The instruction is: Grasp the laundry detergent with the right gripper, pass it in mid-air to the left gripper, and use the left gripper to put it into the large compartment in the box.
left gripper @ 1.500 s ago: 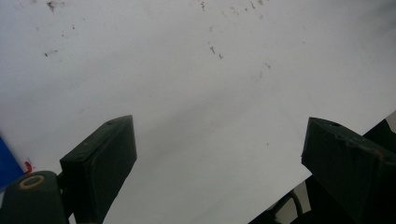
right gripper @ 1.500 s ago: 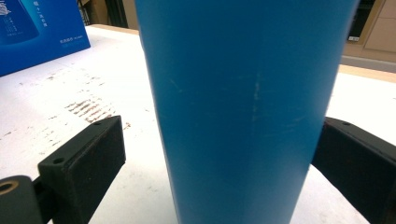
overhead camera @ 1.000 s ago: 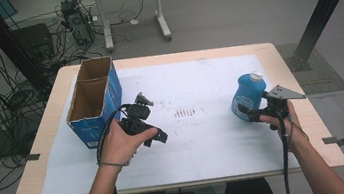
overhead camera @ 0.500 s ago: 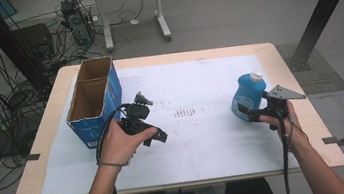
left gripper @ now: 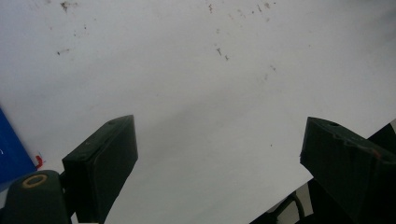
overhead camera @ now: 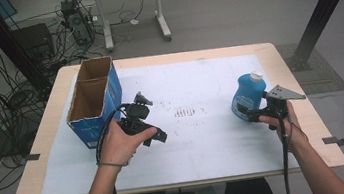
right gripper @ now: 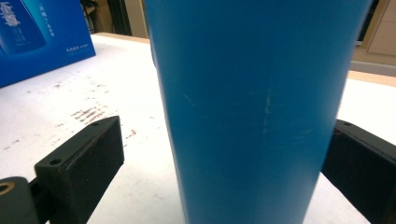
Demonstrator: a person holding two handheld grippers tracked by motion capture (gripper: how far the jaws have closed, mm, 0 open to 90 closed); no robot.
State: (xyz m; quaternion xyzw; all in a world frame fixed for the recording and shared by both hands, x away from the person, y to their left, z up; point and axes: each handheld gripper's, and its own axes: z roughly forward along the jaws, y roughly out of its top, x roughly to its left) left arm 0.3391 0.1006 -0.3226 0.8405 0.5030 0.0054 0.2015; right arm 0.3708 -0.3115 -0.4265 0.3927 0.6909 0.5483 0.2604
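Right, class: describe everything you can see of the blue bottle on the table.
The blue bottle looks like smooth, glossy plastic with a white cap and faint scuffs on its side. It stands upright on the white table cover, near the right edge. The right gripper has it between open jaws: the left jaw stands clear, the right one sits at its side.

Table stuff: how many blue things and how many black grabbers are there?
Blue things: 2 – the blue plastic bottle with a white cap and the open blue cardboard box.
Black grabbers: 2 – the left gripper and the right gripper.
Total: 4
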